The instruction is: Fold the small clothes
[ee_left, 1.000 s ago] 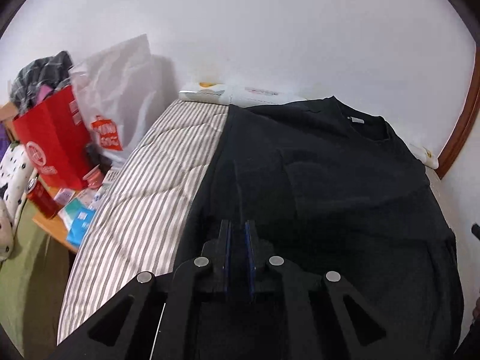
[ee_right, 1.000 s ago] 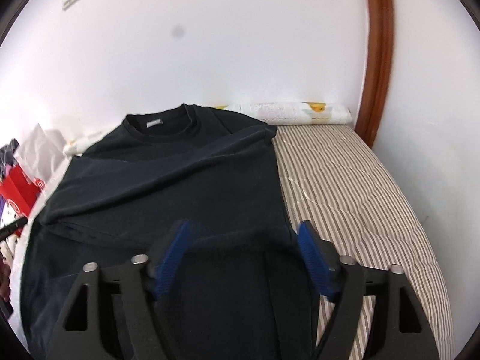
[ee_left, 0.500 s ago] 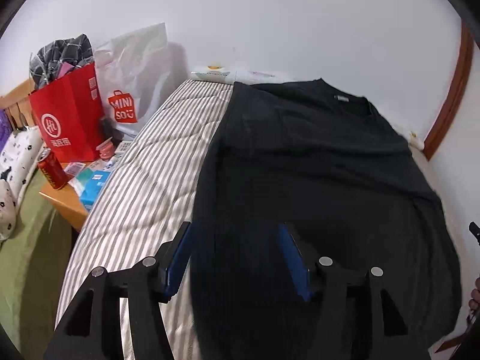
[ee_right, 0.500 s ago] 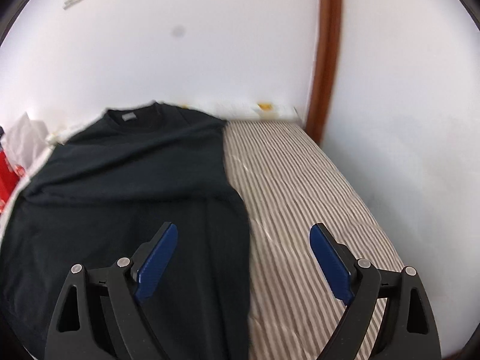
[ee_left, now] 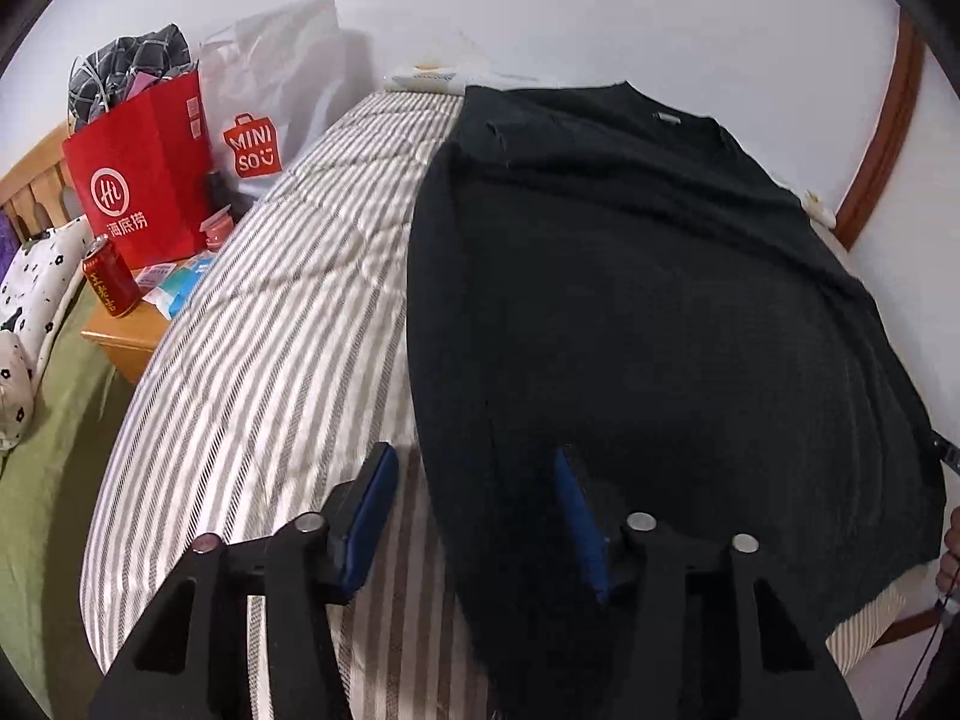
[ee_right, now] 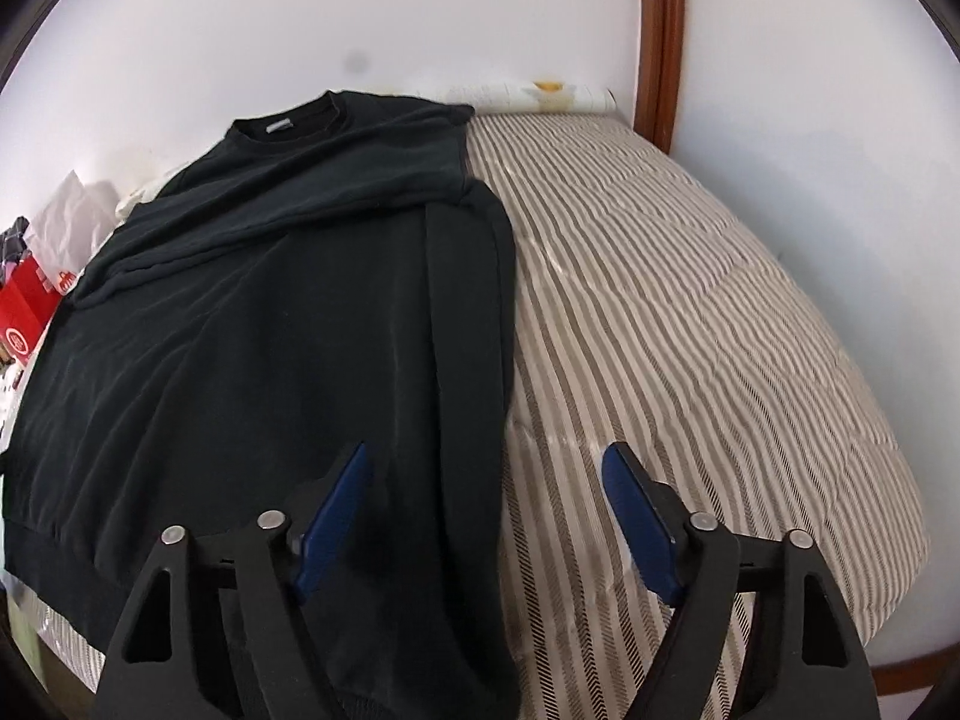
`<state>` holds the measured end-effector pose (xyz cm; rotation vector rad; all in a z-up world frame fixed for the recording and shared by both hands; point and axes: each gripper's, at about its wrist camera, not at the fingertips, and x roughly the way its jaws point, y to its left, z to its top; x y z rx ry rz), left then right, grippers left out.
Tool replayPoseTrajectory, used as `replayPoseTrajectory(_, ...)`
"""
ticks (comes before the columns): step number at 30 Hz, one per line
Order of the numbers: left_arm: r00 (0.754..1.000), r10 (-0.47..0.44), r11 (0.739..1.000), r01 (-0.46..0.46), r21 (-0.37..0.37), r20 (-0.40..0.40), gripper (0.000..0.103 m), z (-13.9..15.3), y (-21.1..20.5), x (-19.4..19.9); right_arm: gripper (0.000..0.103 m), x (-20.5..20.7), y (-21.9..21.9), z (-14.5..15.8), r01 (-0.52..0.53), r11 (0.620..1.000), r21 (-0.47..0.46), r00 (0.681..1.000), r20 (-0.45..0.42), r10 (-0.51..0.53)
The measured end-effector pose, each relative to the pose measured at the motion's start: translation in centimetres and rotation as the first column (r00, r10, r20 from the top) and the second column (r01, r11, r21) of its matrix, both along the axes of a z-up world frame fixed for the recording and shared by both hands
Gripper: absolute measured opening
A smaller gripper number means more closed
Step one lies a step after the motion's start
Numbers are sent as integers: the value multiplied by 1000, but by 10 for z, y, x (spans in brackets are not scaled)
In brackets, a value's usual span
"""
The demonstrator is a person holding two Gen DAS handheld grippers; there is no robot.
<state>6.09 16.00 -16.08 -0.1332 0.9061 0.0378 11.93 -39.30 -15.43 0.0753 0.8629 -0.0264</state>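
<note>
— Both grippers, how do they stand?
— Left gripper straddles the black sweatshirt's edge, jaws closing, pads not pressing cloth. Right gripper likewise over the other edge (closing too, nothing pinched).
— And the sweatshirt?
— Flat on the striped bed, sleeves folded in, collar toward the wall.

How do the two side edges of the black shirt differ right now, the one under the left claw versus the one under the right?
The black shirt's edge beneath the left claw runs as one smooth line along the striped bed cover. The edge beneath the right claw shows a sleeve folded inward, leaving a long ridge. The left claw's gap is narrower than the right's. Both claws are closing, straddling an edge near the hem without pinching it.
</note>
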Motion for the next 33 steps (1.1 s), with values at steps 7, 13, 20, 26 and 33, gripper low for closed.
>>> replayPoseTrajectory(7, 1000, -8, 999, 7, 47, 11, 37, 0, -10, -3, 59, -5, 9, -13, -37, 998, 43, 999, 4, 37)
replayPoseTrajectory(13, 1000, -13, 998, 11, 55, 29, 18, -1, -18, -7, 16, -2, 34, -10, -89, 996, 30, 996, 21, 89)
replayPoseTrajectory(20, 999, -6, 1000, 5, 26, 54, 7, 13, -14, -16, 10, -16, 12, 8, -82, 991, 110, 994, 87, 73)
replayPoseTrajectory(26, 992, -55, 997, 61, -47, 115, 7, 42, -11, -42, 10, -39, 1, 34, -92, 987, 133, 988, 136, 74)
replayPoseTrajectory(33, 978, -69, 994, 83, -65, 198, 7, 71, -12, -36, 10, -42, 2, 60, -107, 986, 128, 979, 186, 82)
